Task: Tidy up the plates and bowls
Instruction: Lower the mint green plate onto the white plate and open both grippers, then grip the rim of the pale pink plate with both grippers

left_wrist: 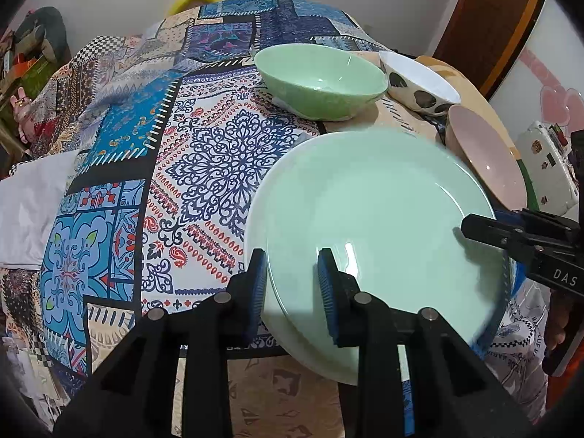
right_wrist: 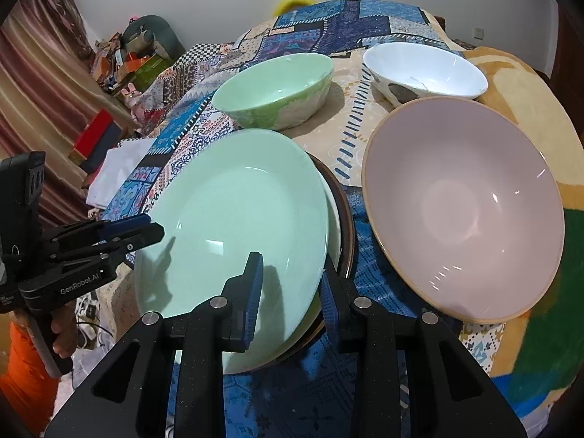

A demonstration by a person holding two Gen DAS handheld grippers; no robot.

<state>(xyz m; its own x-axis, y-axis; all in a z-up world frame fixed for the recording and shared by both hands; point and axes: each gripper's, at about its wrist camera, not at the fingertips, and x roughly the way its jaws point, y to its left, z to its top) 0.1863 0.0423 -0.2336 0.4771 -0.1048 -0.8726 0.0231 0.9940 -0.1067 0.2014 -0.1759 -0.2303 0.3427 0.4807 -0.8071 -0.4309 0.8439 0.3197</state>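
A mint green plate (left_wrist: 376, 226) (right_wrist: 233, 219) sits tilted on top of a white plate (right_wrist: 334, 226) and a dark brown plate (right_wrist: 346, 226). My left gripper (left_wrist: 292, 273) straddles the green plate's left rim, jaws apart. My right gripper (right_wrist: 292, 281) straddles its right rim, jaws apart; it also shows in the left wrist view (left_wrist: 485, 231). A green bowl (left_wrist: 321, 80) (right_wrist: 273, 89), a white spotted bowl (left_wrist: 419, 82) (right_wrist: 425, 69) and a pink bowl (left_wrist: 485, 153) (right_wrist: 463, 204) stand on the cloth behind and to the right.
The dishes rest on a bed covered with a patterned patchwork cloth (left_wrist: 204, 153) (right_wrist: 303, 383). A white cloth (left_wrist: 29, 211) (right_wrist: 116, 168) lies at the left edge. Clutter and boxes (right_wrist: 120, 62) stand on the floor at far left.
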